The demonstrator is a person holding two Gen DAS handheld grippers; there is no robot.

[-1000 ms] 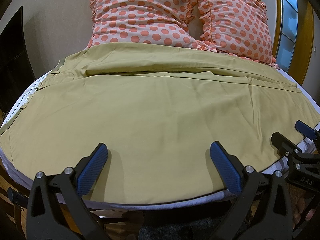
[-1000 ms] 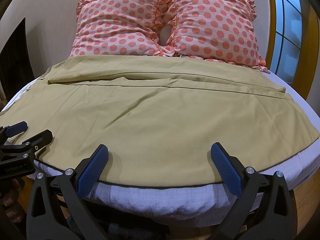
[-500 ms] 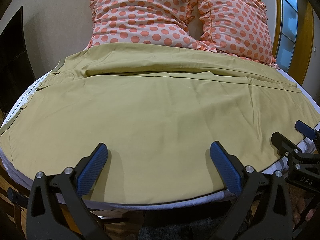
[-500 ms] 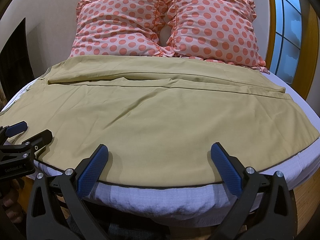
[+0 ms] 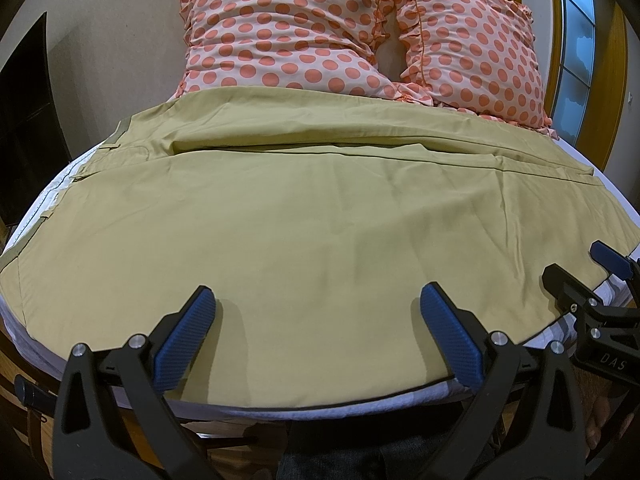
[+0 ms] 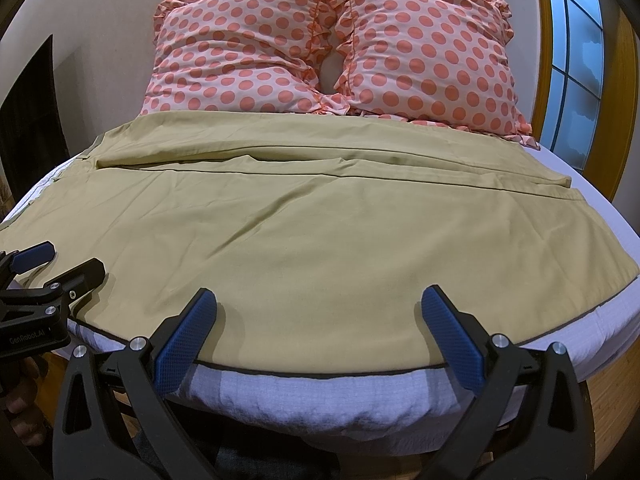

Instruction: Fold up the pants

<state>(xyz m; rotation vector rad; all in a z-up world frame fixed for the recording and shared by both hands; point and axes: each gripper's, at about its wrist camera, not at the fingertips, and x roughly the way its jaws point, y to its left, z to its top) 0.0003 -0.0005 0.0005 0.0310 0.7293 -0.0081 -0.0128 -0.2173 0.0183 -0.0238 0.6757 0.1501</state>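
Note:
Khaki pants (image 5: 304, 216) lie spread flat across the bed, waistband at the left and leg hems at the right; they also fill the right wrist view (image 6: 320, 232). My left gripper (image 5: 316, 332) is open and empty, hovering over the pants' near edge. My right gripper (image 6: 318, 332) is open and empty over the near edge further right. The right gripper shows at the right edge of the left wrist view (image 5: 580, 280), and the left gripper shows at the left edge of the right wrist view (image 6: 52, 268).
Two pink polka-dot pillows (image 5: 304, 36) (image 6: 424, 48) lean against the wall behind the pants. The white mattress edge (image 6: 320, 396) runs just below the pants. A window (image 6: 576, 52) is at the right, a dark cabinet (image 5: 24, 120) at the left.

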